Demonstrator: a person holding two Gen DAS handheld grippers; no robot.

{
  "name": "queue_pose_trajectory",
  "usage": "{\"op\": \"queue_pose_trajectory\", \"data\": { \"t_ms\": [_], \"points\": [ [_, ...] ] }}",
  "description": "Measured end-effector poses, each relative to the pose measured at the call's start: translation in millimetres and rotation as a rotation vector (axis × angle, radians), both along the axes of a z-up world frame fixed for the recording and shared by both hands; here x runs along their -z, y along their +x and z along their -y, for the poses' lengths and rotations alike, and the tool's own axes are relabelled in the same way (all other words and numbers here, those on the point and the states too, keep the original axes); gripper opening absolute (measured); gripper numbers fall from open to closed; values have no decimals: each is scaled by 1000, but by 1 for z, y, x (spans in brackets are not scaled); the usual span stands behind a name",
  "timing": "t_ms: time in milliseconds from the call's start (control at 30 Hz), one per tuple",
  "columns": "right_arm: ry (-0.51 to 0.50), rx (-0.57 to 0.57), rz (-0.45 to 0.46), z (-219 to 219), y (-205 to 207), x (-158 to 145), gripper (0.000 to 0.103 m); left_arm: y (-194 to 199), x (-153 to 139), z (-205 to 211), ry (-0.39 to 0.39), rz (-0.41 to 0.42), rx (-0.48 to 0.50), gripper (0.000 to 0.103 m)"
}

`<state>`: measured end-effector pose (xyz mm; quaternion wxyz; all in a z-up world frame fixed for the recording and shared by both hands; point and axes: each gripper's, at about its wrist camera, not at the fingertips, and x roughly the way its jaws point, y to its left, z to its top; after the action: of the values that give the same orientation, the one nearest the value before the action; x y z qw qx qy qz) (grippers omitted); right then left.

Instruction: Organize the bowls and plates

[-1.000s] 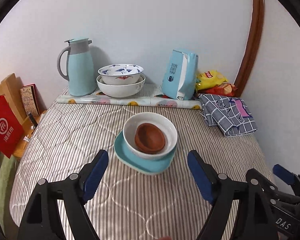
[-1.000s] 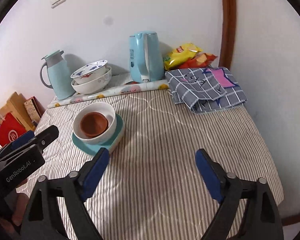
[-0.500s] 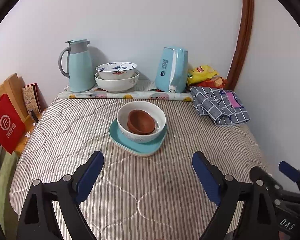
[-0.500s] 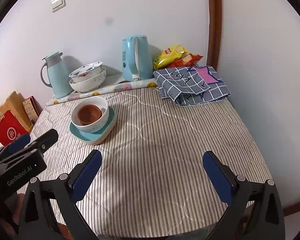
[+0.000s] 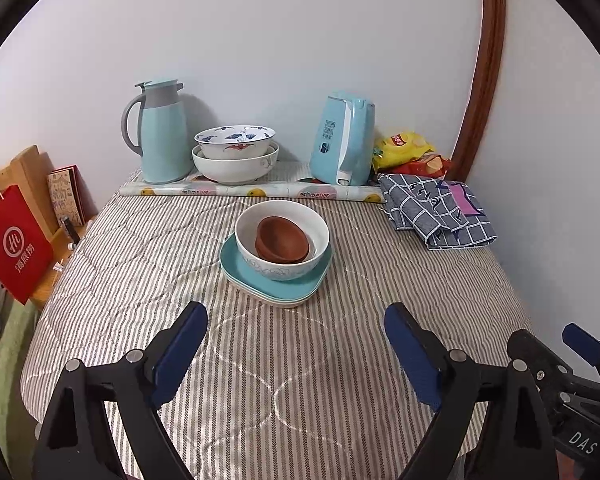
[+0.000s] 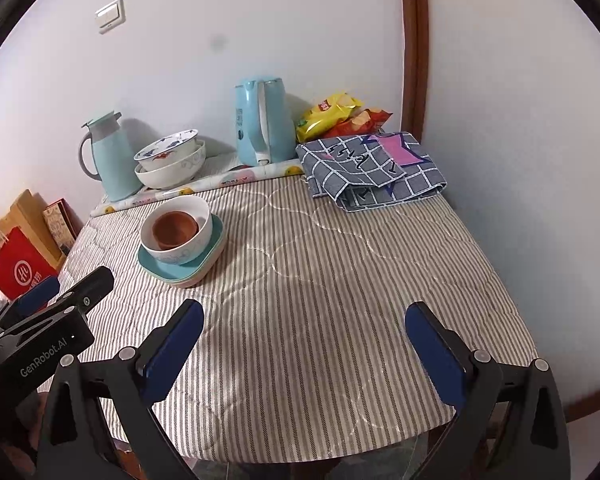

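Left wrist view: left gripper (image 5: pixel 296 330) low over the striped desk (image 5: pixel 300 380), blue fingers (image 5: pixel 180 344) spread wide, gripping nothing. Right wrist view: right gripper (image 6: pixel 304 330) likewise hanging with fingers (image 6: pixel 436 352) wide apart, empty, well back from everything.

Mid-desk, one neat stack: brown bowl (image 5: pixel 282 239) nested inside white bowl (image 5: pixel 284 252), sitting on teal plate (image 5: pixel 252 276), with paler plate (image 5: pixel 276 301) edges peeking out underneath. Near the wall, second stack: patterned bowl (image 5: pixel 235 141) sitting in large white bowl (image 5: pixel 235 166), on a rolled printed mat (image 5: pixel 244 191).

Progress call: looks nearly wrapped up, maybe finished. No loose plate or bowl anywhere in sight, everything nested. Only possible leftover, merging the two stacks or shifting the centre one toward the wall; hard to say whether needed.

Count: four bowls in all, two per stack. Plates: one teal for sure, at least one more beneath, exact number not readable from the edges. Also one thermos jug (image 5: pixel 160 130), one blue kettle (image 5: pixel 344 138), one folded checked cloth (image 5: pixel 436 210), some snack bags (image 5: pixel 406 150), one red paper bag (image 5: pixel 14 246) off the side.
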<state>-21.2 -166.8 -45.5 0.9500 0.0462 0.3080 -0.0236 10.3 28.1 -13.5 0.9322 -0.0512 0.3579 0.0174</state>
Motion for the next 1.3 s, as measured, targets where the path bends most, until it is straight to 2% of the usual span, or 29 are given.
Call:
{"op": "queue_pose_trajectory", "data": {
  "t_ms": [1300],
  "points": [
    [-13,-10,8,-10,-10,-4,100,-14,-4,-5,-23,5,-9,90]
  ]
}}
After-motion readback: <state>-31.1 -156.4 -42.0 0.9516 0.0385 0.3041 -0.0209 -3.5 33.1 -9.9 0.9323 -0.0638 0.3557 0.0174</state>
